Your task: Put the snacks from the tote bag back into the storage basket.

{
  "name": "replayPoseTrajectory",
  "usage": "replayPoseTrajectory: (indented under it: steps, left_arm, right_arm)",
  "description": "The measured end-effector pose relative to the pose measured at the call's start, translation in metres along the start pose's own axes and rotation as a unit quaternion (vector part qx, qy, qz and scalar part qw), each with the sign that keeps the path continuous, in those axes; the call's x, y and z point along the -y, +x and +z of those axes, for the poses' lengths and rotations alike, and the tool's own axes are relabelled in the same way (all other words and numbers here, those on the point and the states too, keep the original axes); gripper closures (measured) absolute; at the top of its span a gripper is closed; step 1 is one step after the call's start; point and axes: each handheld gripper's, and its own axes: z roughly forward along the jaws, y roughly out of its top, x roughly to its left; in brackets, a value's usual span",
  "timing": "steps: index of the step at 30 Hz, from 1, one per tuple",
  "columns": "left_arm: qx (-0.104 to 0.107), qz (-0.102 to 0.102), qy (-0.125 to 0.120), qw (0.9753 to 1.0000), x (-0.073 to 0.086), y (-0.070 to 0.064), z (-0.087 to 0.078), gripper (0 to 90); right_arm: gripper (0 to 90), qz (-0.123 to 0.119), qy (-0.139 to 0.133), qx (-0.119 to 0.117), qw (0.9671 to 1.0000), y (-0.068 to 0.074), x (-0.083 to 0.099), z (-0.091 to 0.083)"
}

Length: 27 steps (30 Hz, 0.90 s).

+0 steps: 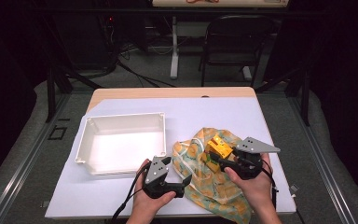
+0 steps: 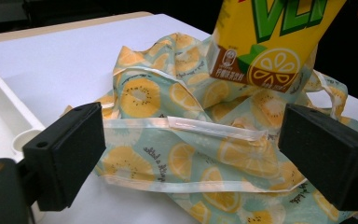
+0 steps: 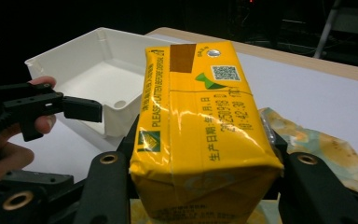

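A table [image 1: 135, 105] covered in white is seen from above, with a person's forearms coming in from 6 o'clock. An empty white bin [image 1: 121, 142] is set at the 9 o'clock side of the table centre. A crumpled bag [image 1: 193, 154] printed with lemon and kiwi slices is spread at about 5 o'clock from the centre, just beside the bin.

The right gripper [image 1: 219, 161] is held by the right hand [image 1: 251, 179] over the bag. A yellow carton [image 1: 218, 148] is pinched between its jaws and kept above the cloth. In the right gripper view the carton [image 3: 200, 126] is pressed on both sides by the jaws, its top with a brown tab and a printed code turned toward 12 o'clock, and the bin [image 3: 98, 70] is seen beyond it at 10 o'clock.

The left gripper [image 1: 177, 179] is held by the left hand [image 1: 147, 198] at the bag's 9 o'clock edge, below the bin. Its jaws are spread wide with nothing between them. In the left gripper view the bag [image 2: 186, 154] is seen between and beyond the jaws, with a white-edged hem facing the camera, and the carton [image 2: 270, 42] hangs at 1 o'clock
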Motion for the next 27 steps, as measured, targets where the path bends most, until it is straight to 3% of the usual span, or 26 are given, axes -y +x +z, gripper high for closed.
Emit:
replayPoseTrajectory:
  steps: [7,20,27]
  left_arm:
    - [0.013,0.01,0.001,0.9999,0.001,-0.008,0.002,3.5]
    - [0.011,0.024,-0.003,0.9996,0.002,-0.019,0.006,2.5]
    - [0.009,0.029,-0.012,0.9995,0.003,-0.022,0.005,8.5]
  right_arm:
    - [50.9,0.0,0.004,-0.017,0.9998,0.018,0.001,0.01]
    - [51.0,-0.002,0.021,-0.046,0.9987,0.047,0.005,0.026]
    - [51.0,-0.001,0.023,-0.058,0.9981,0.058,0.006,0.031]
